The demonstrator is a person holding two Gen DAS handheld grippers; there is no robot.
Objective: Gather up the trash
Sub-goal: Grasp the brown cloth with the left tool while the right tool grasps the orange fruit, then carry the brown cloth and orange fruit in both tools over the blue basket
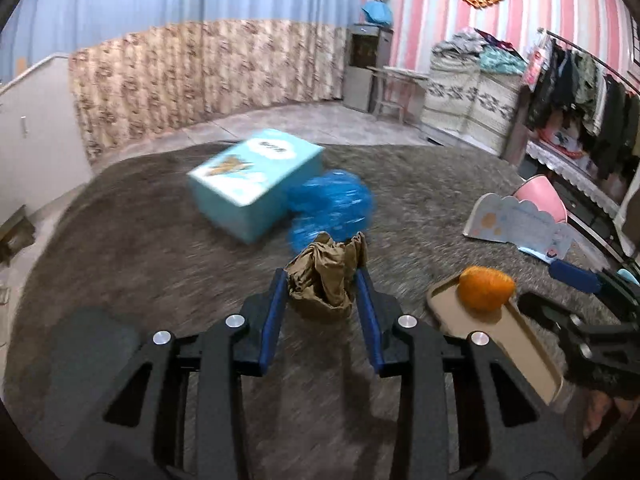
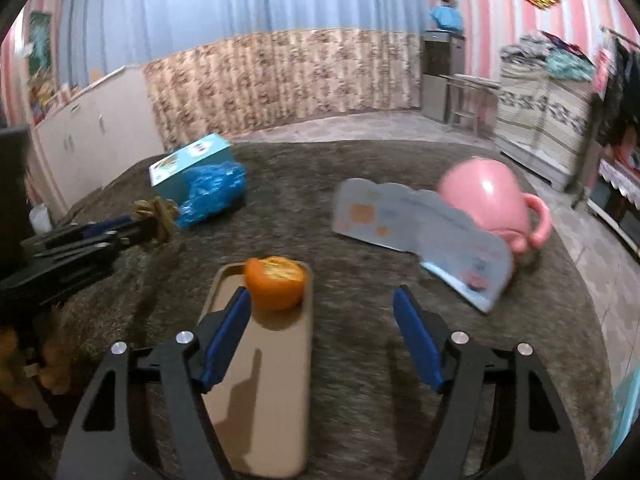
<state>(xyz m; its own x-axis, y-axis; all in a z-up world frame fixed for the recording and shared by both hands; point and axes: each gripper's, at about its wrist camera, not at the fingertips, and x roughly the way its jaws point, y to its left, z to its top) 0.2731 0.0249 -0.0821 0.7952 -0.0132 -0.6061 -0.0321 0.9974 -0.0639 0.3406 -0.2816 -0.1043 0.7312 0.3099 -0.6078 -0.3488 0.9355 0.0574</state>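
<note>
One crumpled brown paper wad [image 1: 326, 276]; one orange [image 2: 275, 282]; one tan tray [image 2: 264, 400]; one teal box [image 1: 252, 182]; one blue bag [image 1: 330, 204]; one pink cup [image 2: 492, 196]; one card [image 2: 424, 232].

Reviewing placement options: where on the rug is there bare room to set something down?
Bare rug lies between the blue bag and the cloud-shaped card, and between the tray and that card. It is crowded where teal box, blue bag and crumpled brown paper bunch together, and around the pink mug.

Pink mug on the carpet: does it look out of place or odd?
Yes. The pink mug lies tipped on its side on the brown carpet, handle pointing right, partly behind a pale blue card. No spill is visible.
</note>
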